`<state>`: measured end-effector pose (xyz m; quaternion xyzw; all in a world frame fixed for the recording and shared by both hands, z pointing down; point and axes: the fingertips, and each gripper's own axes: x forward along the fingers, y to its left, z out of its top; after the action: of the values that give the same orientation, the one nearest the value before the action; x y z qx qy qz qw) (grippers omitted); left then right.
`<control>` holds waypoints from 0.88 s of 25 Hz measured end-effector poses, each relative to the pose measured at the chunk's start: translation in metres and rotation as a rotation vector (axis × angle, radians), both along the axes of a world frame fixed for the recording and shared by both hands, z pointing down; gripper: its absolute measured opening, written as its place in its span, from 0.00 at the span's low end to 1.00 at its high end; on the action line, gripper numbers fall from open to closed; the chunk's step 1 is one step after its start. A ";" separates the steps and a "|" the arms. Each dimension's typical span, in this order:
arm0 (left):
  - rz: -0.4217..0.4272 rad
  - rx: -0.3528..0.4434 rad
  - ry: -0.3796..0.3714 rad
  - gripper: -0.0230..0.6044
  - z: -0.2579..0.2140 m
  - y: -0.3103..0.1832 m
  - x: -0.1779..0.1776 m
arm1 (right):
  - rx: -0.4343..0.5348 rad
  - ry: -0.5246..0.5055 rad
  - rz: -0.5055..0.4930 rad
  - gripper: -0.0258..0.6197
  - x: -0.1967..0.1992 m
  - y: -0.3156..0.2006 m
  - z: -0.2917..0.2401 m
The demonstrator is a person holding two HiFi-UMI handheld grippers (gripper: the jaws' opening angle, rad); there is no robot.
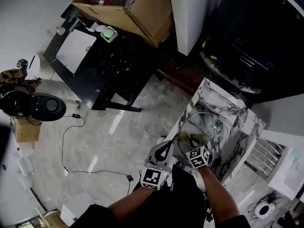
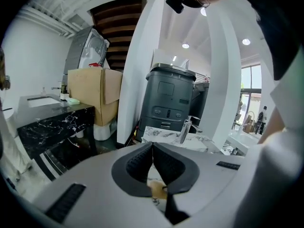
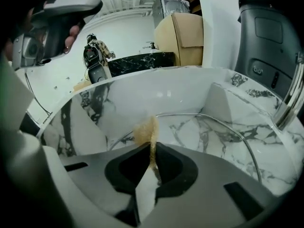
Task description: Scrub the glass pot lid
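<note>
Where both grippers come in over the near edge of the sink [image 1: 205, 95], the right gripper [image 3: 151, 146] sits just inside the rim. Its fingers are clamped on a thin tan sponge [image 3: 145, 129]. The sponge stands upright out of the jaw tips, with its frayed top over the basin.

The left gripper [image 2: 152, 145] is just outside the near rim of the sink, beside the right one. Its ribbed pads [image 2: 138, 163] are pressed tight together with nothing between the tips. A small tan scrap shows through the gap lower down; what it is cannot be told.

The glass pot lid [image 3: 204, 141] lies down inside the sink, flat against the white veined marble. Its metal rim curves away right of the sponge. From the head view the lid [image 1: 205, 128] fills most of the basin floor, and the sponge is at its near edge. Whether the sponge touches the glass is unclear.

A chrome faucet [image 1: 240, 117] stands on the right rim of the sink.

Beyond the far side of the sink is a dark grey machine [image 2: 171, 99]. Further out from the sink, across the pale floor, a black marble table [image 1: 114, 65] carries an open cardboard box [image 1: 137, 8]. A black chair [image 1: 40, 107] stands well beyond the table.
</note>
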<state>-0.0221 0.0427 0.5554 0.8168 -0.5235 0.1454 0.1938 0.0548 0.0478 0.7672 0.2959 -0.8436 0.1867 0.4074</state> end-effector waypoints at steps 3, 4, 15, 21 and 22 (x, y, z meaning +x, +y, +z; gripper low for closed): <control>-0.004 0.026 -0.018 0.06 -0.003 -0.006 -0.001 | 0.005 0.029 0.012 0.13 0.002 -0.006 0.008; -0.010 0.031 -0.010 0.06 -0.001 -0.008 0.000 | 0.002 0.032 0.018 0.13 0.002 -0.008 0.010; 0.038 0.001 0.024 0.06 0.017 -0.019 0.018 | 0.005 0.064 0.003 0.13 0.001 -0.023 0.019; 0.051 -0.016 0.037 0.06 0.021 -0.025 0.027 | 0.002 0.026 0.059 0.13 0.007 -0.039 0.018; 0.045 -0.013 0.043 0.06 0.021 -0.027 0.027 | -0.001 0.025 0.072 0.13 0.009 -0.041 0.018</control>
<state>0.0054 0.0161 0.5769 0.8302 -0.4995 0.1355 0.2070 0.0640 0.0064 0.7854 0.3284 -0.8271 0.1979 0.4109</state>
